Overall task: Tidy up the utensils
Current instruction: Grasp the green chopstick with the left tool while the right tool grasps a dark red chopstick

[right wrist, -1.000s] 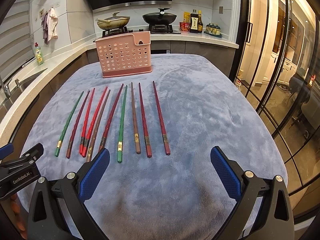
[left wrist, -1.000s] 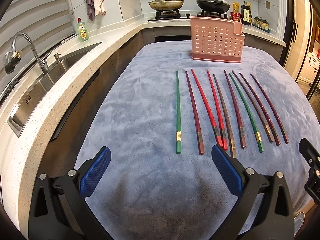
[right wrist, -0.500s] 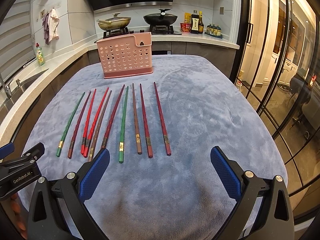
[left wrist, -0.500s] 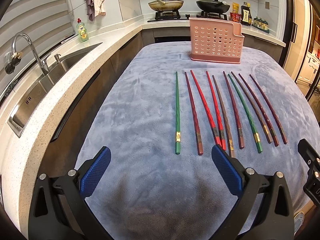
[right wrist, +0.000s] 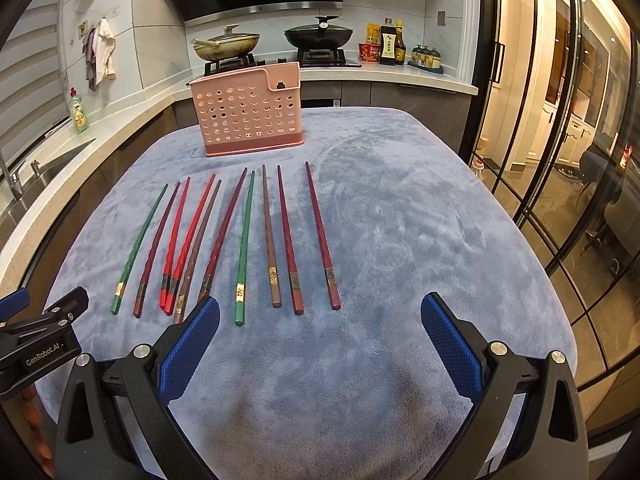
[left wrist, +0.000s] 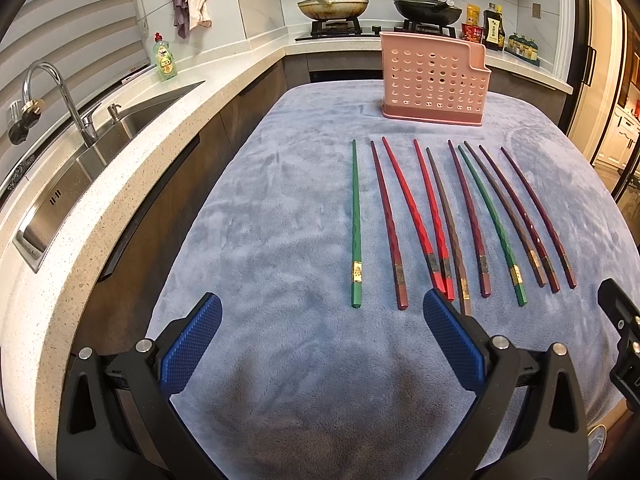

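Nearest, the left hand-held gripper (left wrist: 320,344) and right hand-held gripper (right wrist: 320,344) both hang with jaws wide apart and empty over the desk (right wrist: 420,240). Ten chopsticks (right wrist: 240,248) lie side by side in front of the holder (right wrist: 248,116), thick ends toward the grippers; the two red ones (left wrist: 436,248) touch at their thick ends. Start, I'd say, with an outer stick that lies clear, pinch it near the banded end, and tip it upright before lowering it into the holder, which stands beyond the tips.
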`<state>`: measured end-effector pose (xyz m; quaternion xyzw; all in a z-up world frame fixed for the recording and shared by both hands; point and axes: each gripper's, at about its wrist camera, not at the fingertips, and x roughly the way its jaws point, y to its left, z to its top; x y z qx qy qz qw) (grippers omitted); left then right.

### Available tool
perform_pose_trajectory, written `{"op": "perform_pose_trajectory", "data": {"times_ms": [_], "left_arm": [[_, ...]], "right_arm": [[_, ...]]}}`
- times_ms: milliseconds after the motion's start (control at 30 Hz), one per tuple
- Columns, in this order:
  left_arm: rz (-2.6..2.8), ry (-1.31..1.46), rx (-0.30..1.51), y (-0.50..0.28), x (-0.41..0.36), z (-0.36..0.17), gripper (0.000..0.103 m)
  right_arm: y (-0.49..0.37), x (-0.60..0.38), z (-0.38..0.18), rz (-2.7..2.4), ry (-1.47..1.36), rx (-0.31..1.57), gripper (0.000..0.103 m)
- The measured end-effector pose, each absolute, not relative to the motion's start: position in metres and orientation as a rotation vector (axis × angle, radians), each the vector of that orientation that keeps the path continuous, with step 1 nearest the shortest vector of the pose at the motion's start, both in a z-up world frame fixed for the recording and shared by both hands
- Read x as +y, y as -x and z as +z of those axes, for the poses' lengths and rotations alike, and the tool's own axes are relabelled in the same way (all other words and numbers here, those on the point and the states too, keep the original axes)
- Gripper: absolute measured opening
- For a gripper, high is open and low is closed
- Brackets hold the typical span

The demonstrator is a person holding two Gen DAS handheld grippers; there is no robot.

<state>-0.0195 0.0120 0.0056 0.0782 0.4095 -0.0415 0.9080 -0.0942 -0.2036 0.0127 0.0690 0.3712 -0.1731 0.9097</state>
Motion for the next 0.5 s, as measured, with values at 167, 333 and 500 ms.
{"op": "perform_pose_trajectory", "data": {"times_ms": [167, 333, 500], "left_arm": [[-0.091, -0.123, 0.866, 0.009, 0.019, -0.001, 0.096], [-0.080, -0.091, 0.899, -0.014, 0.029, -0.016, 0.096], [-0.088, -0.055, 0.939, -0.038, 0.035, -0.036, 0.096]], "right_arm": [[0.091, -0.211, 0.007, -0.361, -0.144, 0.777, 0.096], [0.084, -0.223, -0.002, -0.374, -0.150, 0.785, 0.096], [0.072, -0.237, -0.009, -0.390, -0.167, 0.796, 0.092]]}}
